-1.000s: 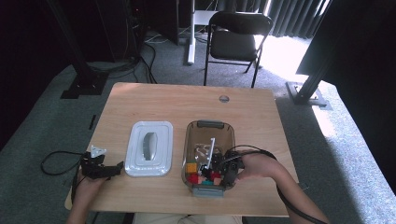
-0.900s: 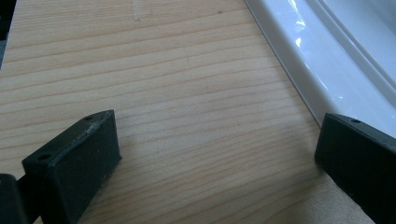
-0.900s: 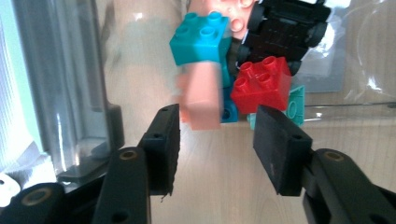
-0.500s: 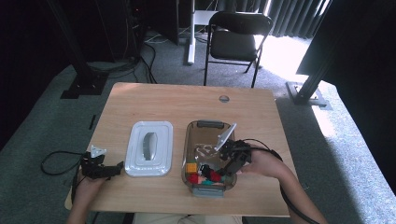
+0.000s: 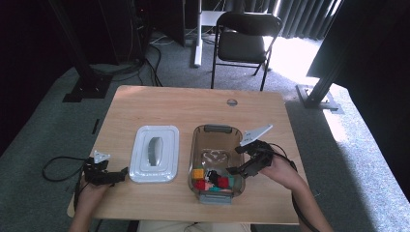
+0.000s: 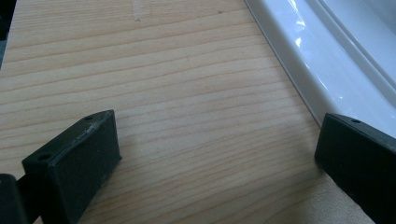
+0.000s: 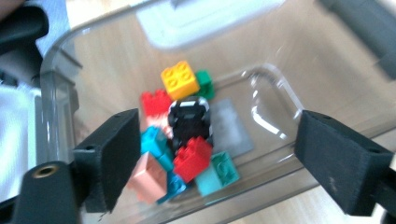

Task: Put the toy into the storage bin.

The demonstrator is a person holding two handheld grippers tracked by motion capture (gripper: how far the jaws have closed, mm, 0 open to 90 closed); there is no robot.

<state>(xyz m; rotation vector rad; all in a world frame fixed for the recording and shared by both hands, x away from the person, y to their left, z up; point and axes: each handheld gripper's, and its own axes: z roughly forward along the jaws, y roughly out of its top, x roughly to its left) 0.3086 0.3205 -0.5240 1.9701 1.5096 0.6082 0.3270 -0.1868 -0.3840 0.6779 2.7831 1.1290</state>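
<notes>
Here, from the left of the frame to the right:

Left claw [image 5: 121, 172]: low at the lower left of the high view, resting by the desk [image 5: 193, 104], jaws set wide with bare wood between them. In the left gripper view its right jaw sits just beside the rim of the white lid [image 6: 327, 56]. It carries nothing.

White lid [image 5: 154, 153]: flat on the desk at centre left, handle up, just left of the clear bin [image 5: 216, 129] and apart from it.

Clear bin: at the centre of the high view, open-topped, the far half bare, the bricks heaped at its near end.

Bricks: a yellow brick [image 7: 179, 78] at the top of the heap in the right gripper view, a red brick [image 7: 193, 157] lower down, a black piece [image 7: 189, 120] between them, teal and pink ones beneath. They touch and overlap.

Right claw [image 5: 233, 170]: at the right rim of the bin in the high view, jaws spread wide and empty, hanging over the heap.

Step in hand: judged to be picking one brick out of the bin.

Doing it well: choose a brick lying on top, such as the red one, so the jaws meet two free faces. Come down straight, keep both jaws inside the bin wall, and close across the flat sides rather than the studs.

Risk: a skewed grip may drag neighbours along or nudge the bin.
</notes>
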